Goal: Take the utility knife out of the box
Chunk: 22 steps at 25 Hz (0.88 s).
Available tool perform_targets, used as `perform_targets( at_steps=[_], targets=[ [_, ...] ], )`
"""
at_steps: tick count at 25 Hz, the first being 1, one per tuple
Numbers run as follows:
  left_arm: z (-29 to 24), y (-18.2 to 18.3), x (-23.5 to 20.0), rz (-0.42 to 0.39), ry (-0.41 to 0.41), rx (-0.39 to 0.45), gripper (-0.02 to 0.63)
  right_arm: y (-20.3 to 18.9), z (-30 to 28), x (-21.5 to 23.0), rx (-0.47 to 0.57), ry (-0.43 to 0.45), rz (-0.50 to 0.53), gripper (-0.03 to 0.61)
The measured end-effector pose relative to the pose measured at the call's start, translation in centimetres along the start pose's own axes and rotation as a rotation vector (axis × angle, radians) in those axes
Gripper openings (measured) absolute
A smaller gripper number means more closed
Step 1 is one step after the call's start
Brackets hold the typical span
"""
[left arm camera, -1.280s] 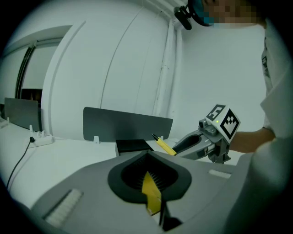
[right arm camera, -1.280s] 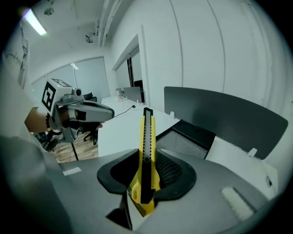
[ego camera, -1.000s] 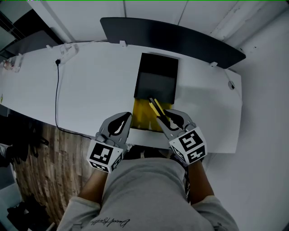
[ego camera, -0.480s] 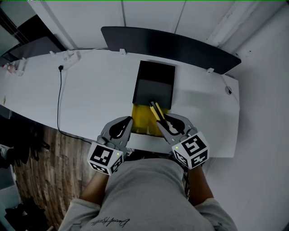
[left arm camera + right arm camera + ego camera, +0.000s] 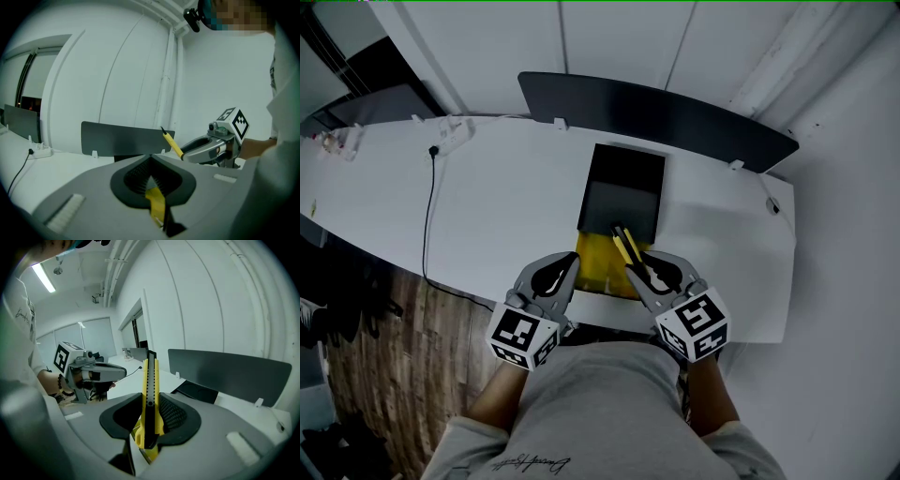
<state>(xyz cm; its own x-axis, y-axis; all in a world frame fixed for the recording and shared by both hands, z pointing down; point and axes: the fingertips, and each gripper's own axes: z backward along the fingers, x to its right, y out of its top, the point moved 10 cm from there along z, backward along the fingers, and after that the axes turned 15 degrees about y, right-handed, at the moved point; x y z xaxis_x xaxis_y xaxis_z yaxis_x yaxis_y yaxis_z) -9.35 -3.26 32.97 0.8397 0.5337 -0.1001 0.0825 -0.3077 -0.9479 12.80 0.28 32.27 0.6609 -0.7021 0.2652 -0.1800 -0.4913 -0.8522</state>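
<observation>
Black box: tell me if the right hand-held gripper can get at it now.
Probably not to grasp: the right hand-held gripper is shut on the utility knife, though the black box lies uncovered just ahead of it.

Utility knife in right hand-held gripper

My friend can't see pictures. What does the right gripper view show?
The right gripper pinches a yellow and black utility knife that sticks straight up between its jaws. Behind it is a white table, with the left gripper at the left and a black tray at the right.
</observation>
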Motion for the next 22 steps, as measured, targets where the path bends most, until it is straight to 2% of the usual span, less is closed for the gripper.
perform_targets(
  at_steps=[22],
  targets=[
    [-0.07, -0.02, -0.08, -0.016, 0.005, -0.007, 0.0, -0.29, -0.94, 0.34, -0.019, 0.025, 0.003, 0.132]
  ],
)
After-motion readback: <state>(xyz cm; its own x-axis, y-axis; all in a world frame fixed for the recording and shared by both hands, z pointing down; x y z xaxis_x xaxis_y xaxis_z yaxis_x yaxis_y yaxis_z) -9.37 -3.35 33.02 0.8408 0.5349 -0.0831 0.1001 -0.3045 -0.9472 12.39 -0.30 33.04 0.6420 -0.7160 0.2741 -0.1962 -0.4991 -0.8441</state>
